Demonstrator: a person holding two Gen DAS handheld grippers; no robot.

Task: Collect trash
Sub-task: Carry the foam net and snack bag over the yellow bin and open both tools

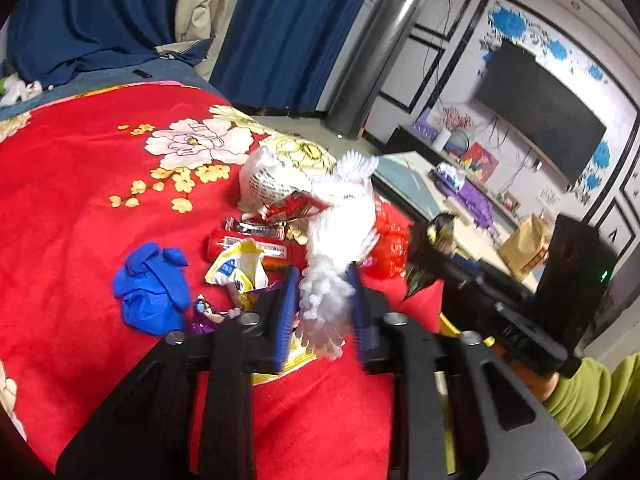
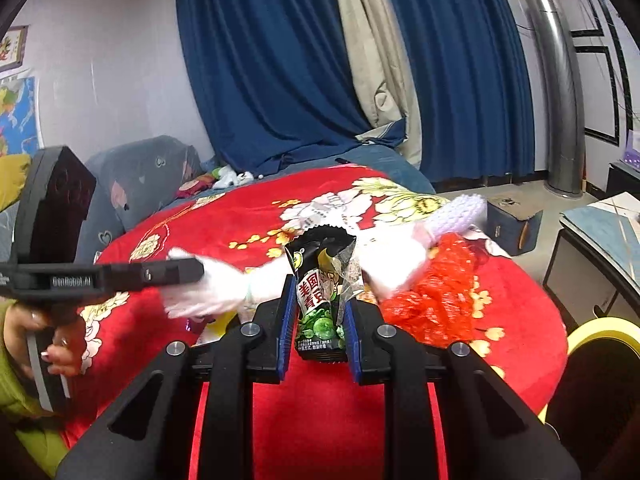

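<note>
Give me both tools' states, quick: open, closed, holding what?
Left tool: closed on the white foam net, lifted above the red blanket.
Right tool: closed on the green pea snack packet.

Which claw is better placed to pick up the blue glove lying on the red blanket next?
Left, probably. The blue glove lies just beside the left claw, though white foam netting sits between its jaws. The right claw is shut on a green pea packet.

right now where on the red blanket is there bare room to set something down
Free: the red blanket left of the blue glove, below the pink flower print. Crowded: the wrapper pile ahead of the left gripper.
</note>
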